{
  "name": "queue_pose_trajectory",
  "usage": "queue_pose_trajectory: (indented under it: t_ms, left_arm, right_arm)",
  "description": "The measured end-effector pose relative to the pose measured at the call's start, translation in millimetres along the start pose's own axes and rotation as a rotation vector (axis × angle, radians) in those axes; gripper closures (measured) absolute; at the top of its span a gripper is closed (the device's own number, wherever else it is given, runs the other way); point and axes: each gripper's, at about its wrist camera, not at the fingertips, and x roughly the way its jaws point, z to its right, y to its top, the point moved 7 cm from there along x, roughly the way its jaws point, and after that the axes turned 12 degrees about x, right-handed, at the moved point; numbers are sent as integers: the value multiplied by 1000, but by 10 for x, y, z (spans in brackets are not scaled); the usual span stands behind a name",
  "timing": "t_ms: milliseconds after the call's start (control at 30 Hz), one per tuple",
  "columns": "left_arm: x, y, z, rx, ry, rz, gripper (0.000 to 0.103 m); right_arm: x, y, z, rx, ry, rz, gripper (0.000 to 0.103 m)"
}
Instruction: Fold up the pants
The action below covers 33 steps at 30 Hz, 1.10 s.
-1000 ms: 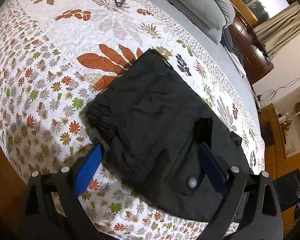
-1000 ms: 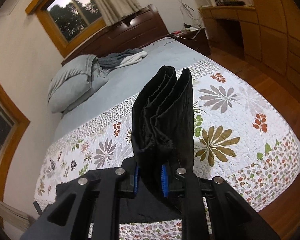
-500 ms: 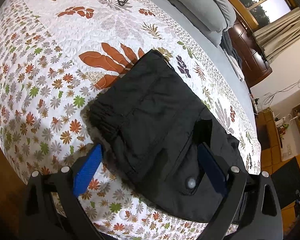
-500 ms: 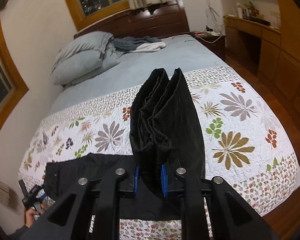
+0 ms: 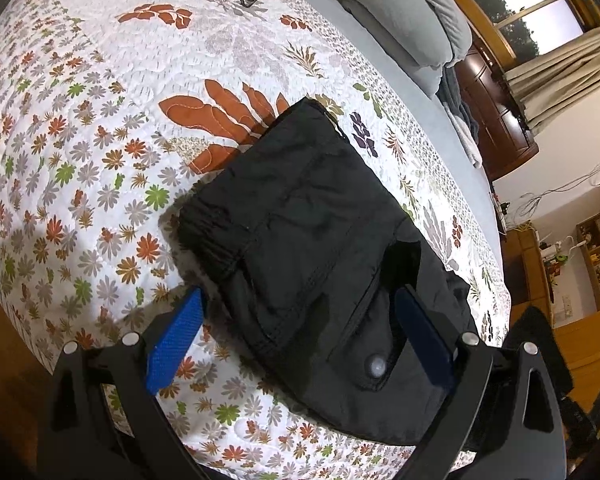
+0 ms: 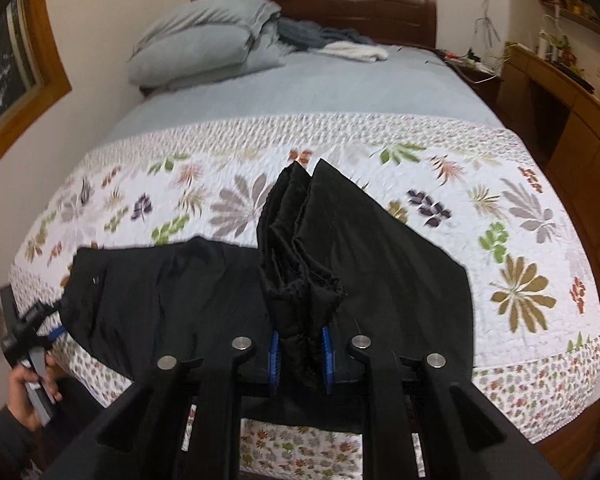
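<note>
Black pants (image 5: pixel 320 264) lie on the floral quilt (image 5: pixel 100 128), near its foot edge. The left gripper (image 5: pixel 296 332) hangs spread wide over the waistband end. The right gripper (image 6: pixel 300 354) pinches a bunched fold, seemingly the leg cuffs, raised above the quilt.

Pants (image 6: pixel 380 264) hem behind tool (image 6: pixel 300 354)

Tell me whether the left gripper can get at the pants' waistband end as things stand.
Probably yes. The left gripper is open, its blue pads straddling the near end of the black pants on the floral quilt, with nothing between them.
</note>
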Motion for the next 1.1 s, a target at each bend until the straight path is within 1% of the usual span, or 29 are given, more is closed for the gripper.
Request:
queue_pose_trajectory:
  t_ms: [133,333,533,933,1100]
  left_arm:
    - [9,5,-3,-8,-9,-2,9]
    - [42,10,12,-8,-13,-10,9]
    - [91,21,25,-10,-5,-20,8]
    - [185,42,29,-4,12,-36,8]
    - [214,55,27,-2,8,-38,8]
  right_arm:
    - [111,-157,-159,-46,-28,-25,87]
    - [237,-302,-264,-101,-45,-49,87]
    - [355,-414,-350,-159,-43,-73,87]
    - [501,-554,-445,-238,-32,-90,87]
    - [566,-636,-498,-285,-51,-95,87]
